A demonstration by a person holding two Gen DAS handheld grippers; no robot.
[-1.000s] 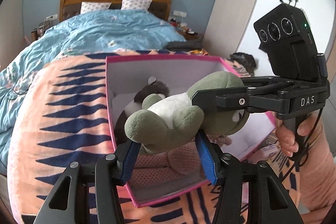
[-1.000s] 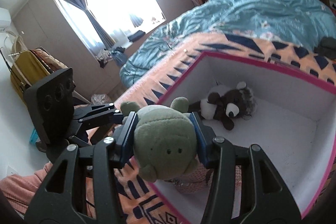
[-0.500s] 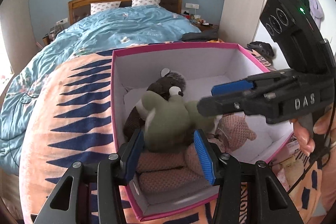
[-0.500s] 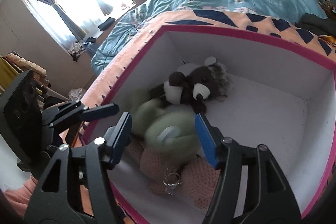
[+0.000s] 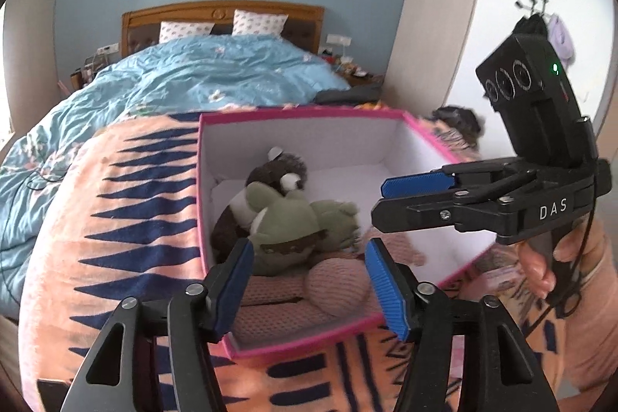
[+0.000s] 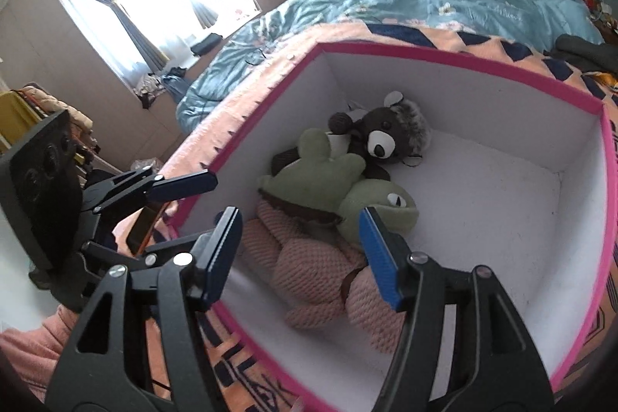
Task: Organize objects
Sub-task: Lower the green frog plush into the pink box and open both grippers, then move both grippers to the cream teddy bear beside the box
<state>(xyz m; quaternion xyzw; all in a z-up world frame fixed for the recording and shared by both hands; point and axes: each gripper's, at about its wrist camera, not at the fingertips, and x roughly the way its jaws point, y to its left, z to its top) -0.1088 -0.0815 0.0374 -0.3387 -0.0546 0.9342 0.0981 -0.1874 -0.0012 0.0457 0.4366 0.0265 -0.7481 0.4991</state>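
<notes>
Both grippers angled down over the pink-rimmed white cardboard box
Left gripper opening, right gripper parted, both empty; inside lay three toys: green plush frog, brown teddy bear, pink knitted doll

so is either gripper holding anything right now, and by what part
Nothing is held. The left gripper is opening, the right gripper is open, and both are empty; the green frog toy lies loose in the pink box.

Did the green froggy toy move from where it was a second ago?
Yes. The green frog dropped out of both tongs into the pink box, landing beside the brown bear, on the pink plush.
</notes>
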